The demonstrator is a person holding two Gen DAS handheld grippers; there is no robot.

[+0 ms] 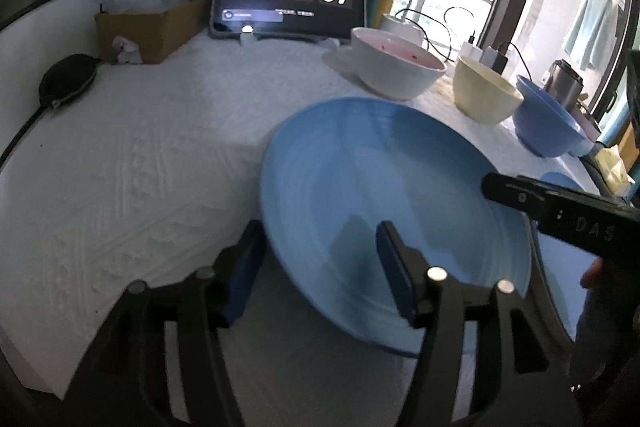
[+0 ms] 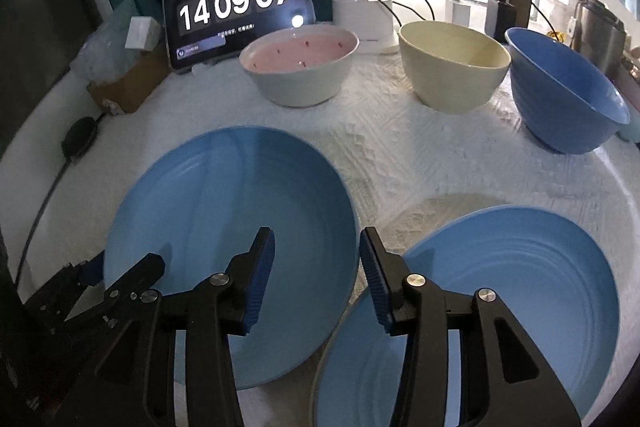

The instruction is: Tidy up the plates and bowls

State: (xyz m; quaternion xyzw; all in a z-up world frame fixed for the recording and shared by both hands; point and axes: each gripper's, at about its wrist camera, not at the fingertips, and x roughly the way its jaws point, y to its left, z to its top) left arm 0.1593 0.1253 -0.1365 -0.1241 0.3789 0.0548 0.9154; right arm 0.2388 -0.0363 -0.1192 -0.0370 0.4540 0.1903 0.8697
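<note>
Left gripper (image 1: 320, 267) has its jaws apart, straddling the near-left rim of a blue plate (image 1: 384, 187): one blue pad (image 1: 244, 279) sits outside the rim over the white textured tablecloth (image 1: 140, 155), the other is over the plate's well. Can't tell if either pad touches the rim. Plate looks tilted in the left wrist view, near edge low. Right gripper (image 2: 316, 275) also has its jaws apart and grips nothing; its fingers are above the gap between the two plates, left finger over the left plate's right edge, right finger over the left edge of the second blue plate (image 2: 520, 287). That second plate lies near-right on the cloth, its left edge just beside or slightly over the first plate; overlap unclear. In the left wrist view the right gripper's black finger comes in from the right over the first plate's far-right rim. Three bowls stand in a row at the back, apart from each other: white bowl with pink inside (image 2: 300, 67), cream bowl (image 2: 452, 63), blue bowl (image 2: 568, 95), which looks tilted. Behind them is a tablet (image 2: 236, 23) showing 14 09 07, with a cardboard box (image 1: 148, 27) to its left.
</note>
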